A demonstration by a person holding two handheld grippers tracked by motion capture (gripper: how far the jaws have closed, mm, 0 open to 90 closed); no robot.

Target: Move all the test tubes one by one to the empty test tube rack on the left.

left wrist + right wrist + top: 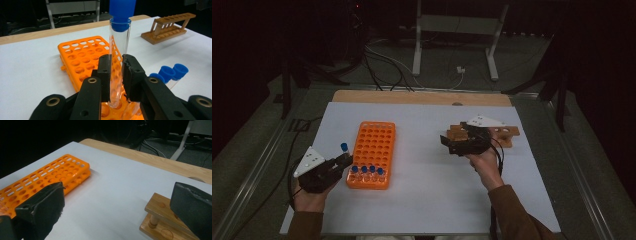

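Note:
An orange tube rack (374, 150) lies on the white table left of centre, with several blue-capped tubes (367, 171) standing in its near row. My left gripper (343, 161) is at the rack's near left corner, shut on a clear test tube with a blue cap (118, 50); the tube stands upright with its bottom over a rack hole. A wooden tube rack (504, 134) sits at the right. Just in front of it my right gripper (451, 145) stands open with nothing between its jaws. The orange rack (45, 180) and the wooden rack's end (160, 217) appear beyond those jaws.
The white sheet (427, 190) covers a wooden table whose bare far edge (422, 97) shows. Behind it on the floor are cables (382, 65) and a white stand's legs (452, 45). Metal rails (257, 165) run along both sides.

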